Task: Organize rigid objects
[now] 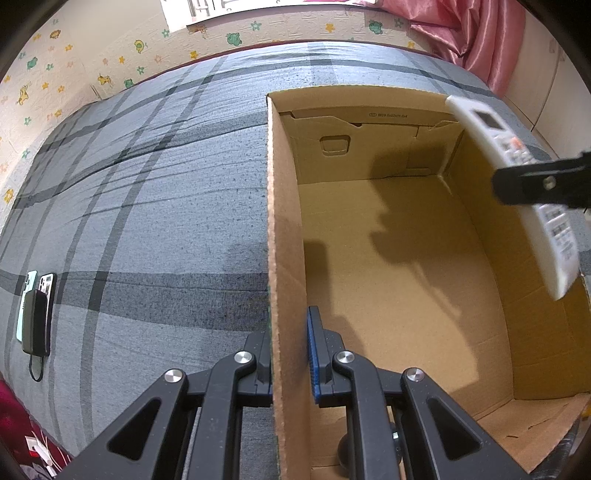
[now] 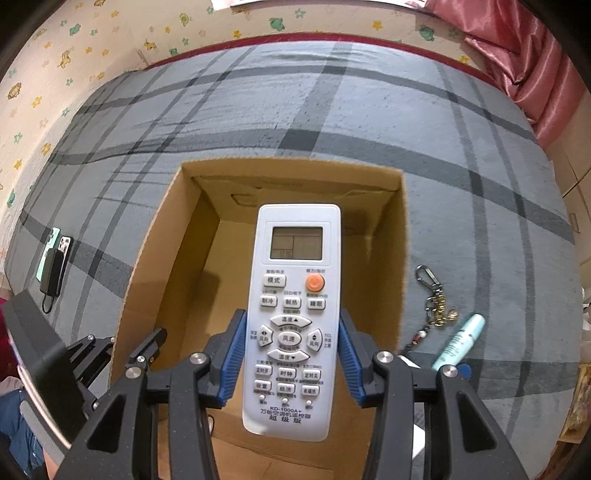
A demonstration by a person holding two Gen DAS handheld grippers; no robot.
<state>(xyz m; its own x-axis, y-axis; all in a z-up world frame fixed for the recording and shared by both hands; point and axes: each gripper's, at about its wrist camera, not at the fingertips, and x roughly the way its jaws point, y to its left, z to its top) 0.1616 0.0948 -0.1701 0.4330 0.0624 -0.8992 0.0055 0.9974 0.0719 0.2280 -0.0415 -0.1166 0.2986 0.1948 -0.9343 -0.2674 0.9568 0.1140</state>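
Note:
An open cardboard box (image 1: 284,221) stands on a grey plaid bed; it also shows in the right wrist view (image 2: 177,229). Its floor is bare. My left gripper (image 1: 290,354) is shut on the box's left wall, one finger on each side. My right gripper (image 2: 291,354) is shut on a white remote control (image 2: 295,317) with an orange button, held above the box opening. In the left wrist view the remote (image 1: 517,173) hangs over the box's right side, with the right gripper's black finger (image 1: 535,181) across it.
Two phones and a dark power bank with a cable (image 1: 37,314) lie at the bed's left; they also show in the right wrist view (image 2: 55,266). A keychain (image 2: 436,302) and a teal tube (image 2: 458,339) lie right of the box. Pink curtain (image 1: 480,33) at back right.

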